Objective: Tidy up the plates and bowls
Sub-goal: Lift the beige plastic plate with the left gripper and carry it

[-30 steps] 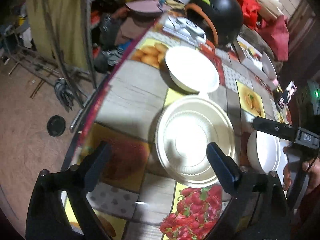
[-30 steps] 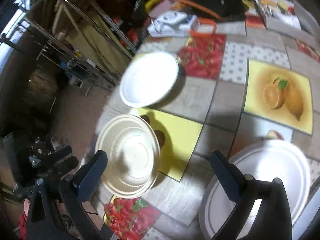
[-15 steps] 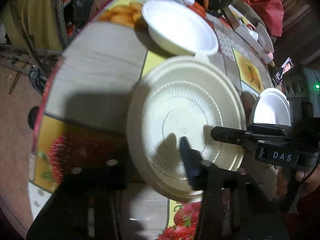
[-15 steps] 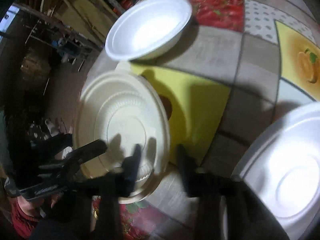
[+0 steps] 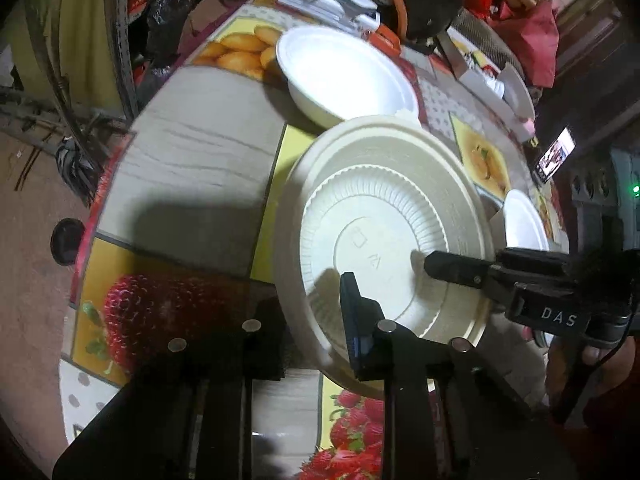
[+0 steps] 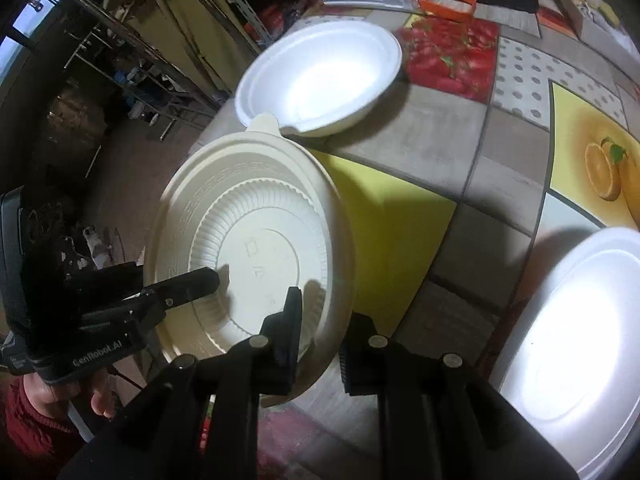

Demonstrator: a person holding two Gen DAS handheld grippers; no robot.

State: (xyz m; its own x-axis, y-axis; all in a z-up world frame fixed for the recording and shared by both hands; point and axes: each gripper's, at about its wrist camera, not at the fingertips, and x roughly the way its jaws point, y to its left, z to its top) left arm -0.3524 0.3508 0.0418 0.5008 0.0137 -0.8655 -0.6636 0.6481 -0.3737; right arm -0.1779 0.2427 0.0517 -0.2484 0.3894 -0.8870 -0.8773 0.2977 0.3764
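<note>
My left gripper (image 5: 336, 312) has just closed on the near rim of the cream ribbed bowl (image 5: 384, 232), one finger inside and one hidden under the lip, and my right gripper (image 6: 318, 332) has just closed on the same rim further round, so both are pinched narrow on that one bowl. It sits tilted near the table's (image 5: 200, 168) left edge, its far lip just beside the white foam bowl (image 5: 344, 76). A white foam plate (image 6: 572, 344) lies well apart toward the right side. I judge the step to be lifting the cream bowl to nest or stack it. To do it well I would raise both hands together and keep them level with each other, since a thin rim held at two points will twist or slip if one hand leads. I would also clear the foam bowl's lip before moving across.
</note>
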